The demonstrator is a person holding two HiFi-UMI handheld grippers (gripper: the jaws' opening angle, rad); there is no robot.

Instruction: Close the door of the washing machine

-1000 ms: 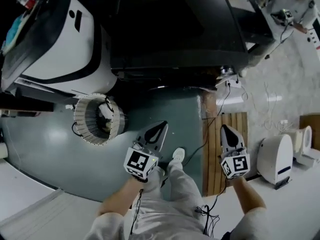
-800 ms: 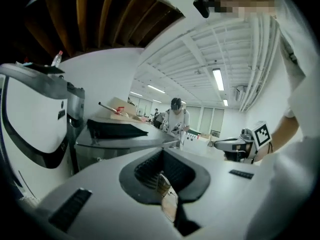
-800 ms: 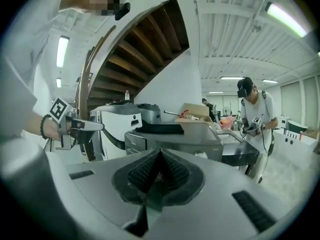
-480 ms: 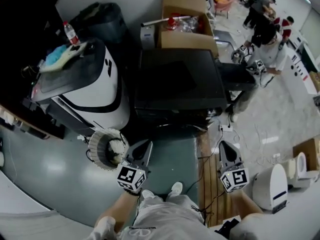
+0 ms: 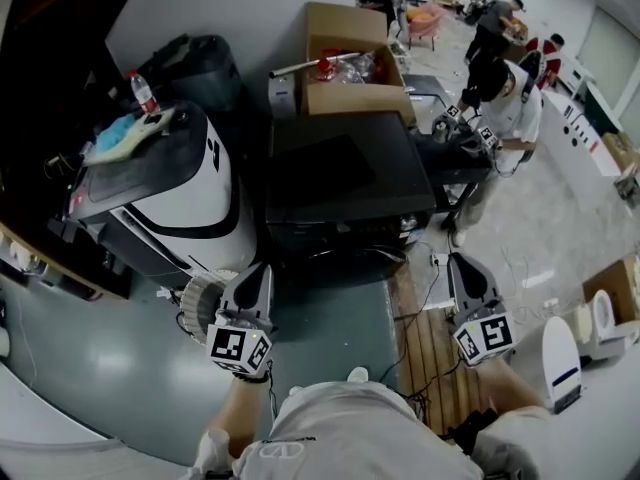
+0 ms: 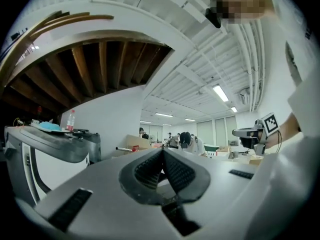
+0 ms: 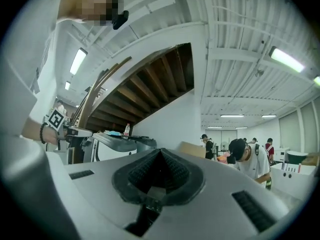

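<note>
Both tools are pinched together w/ nothing in them: left tool [image 5: 259, 270], right tool [image 5: 461, 263]; both point fwd, about level. The washing machine [image 5: 190, 208] stands ahead and to my left; at its foot is a round ribbed part [image 5: 197, 303], prob. the open door, tho I can't be sure. In the head view it sits just left of the left tool's tip, well apart from the right one; so the left hand is nearer. I'd judge the push goes leftward and lower, toward the machine's front.
</note>
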